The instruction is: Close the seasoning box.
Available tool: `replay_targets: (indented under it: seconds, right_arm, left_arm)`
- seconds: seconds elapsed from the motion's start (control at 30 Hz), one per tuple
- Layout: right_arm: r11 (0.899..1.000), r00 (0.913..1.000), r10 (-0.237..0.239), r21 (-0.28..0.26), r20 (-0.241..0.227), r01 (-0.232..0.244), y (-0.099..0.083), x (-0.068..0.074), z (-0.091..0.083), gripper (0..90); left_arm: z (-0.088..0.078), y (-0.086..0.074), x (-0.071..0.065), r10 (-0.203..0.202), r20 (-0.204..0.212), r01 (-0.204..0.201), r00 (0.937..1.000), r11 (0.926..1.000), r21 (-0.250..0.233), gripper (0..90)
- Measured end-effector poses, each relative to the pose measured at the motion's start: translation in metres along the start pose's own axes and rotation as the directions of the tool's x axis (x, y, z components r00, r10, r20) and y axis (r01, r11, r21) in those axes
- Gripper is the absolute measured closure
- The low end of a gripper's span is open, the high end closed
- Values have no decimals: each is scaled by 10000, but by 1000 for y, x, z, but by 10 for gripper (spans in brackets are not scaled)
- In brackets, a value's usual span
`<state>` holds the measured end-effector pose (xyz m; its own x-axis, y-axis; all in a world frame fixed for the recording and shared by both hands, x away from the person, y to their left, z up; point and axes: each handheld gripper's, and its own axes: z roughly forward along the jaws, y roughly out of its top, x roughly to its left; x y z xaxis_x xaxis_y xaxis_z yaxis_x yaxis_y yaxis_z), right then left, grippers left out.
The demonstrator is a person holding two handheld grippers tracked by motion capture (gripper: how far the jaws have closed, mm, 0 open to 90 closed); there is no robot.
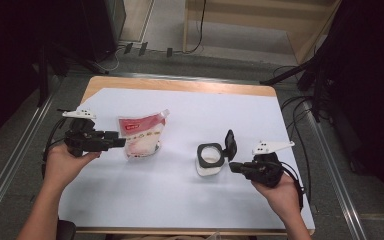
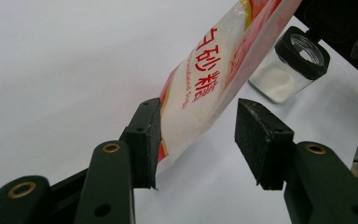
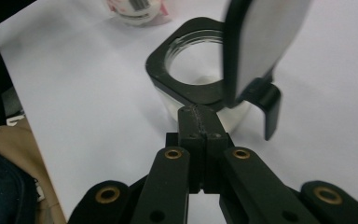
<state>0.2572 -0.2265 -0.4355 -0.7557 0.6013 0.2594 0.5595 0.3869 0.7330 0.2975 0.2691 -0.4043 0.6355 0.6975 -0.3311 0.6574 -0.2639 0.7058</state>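
Clear glass jar (image 1: pixel 210 160) with a black square collar, flip lid (image 1: pixel 230 143) raised upright on its hinge, a low layer of white granules inside; standing right of centre on the bench (image 1: pixel 180 200). Red-and-white plastic sugar pouch (image 1: pixel 141 135) with red lettering, part-filled with white grains, leaning left of centre, well apart from the jar. White sheet over the bench, a strip of bare wood along the far edge; grey floor beyond, cables trailing, dark stands at both sides. Left claw (image 2: pixel 198 135) spread around the pouch's lower corner, one pad (image 2: pixel 144 140) against the film, the other clear of it, so no pinch. Right claw (image 3: pixel 199 140) pressed together on nothing, tips just at the jar's collar below the lid hinge. Pouch glossy, creased, spout corner uppermost in the high view.
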Motion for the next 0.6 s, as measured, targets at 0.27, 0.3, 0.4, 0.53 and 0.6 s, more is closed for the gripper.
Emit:
replay_targets:
  seconds: [0.27, 0.3, 0.4, 0.53, 0.6]
  right_arm:
    - [9973, 9965, 668, -341, 502, -651, -2, -15, -12, 900]
    - [9966, 9957, 753, -381, 543, -733, -2, -17, -12, 900]
    - [9947, 9932, 876, -611, 767, -831, 0, -22, -11, 900]
    - [9875, 9840, 1436, -799, 1051, -1356, 5, -27, -9, 900]
    - [9846, 9809, 1587, -921, 1128, -1487, 8, -29, -7, 900]
  left_arm:
    - [-1, -1, 0, -24, 36, 24, 10000, 10000, -95, 501]
    - [0, -1, -1, -8, 8, 8, 10000, 9999, -120, 501]
    - [1, -1, -1, 11, -108, -12, 9999, 10000, -56, 501]
    - [2, -2, -1, -1, -182, 1, 9998, 10000, 3, 501]
    - [2, -3, -1, 34, -317, -33, 9995, 10000, 42, 501]
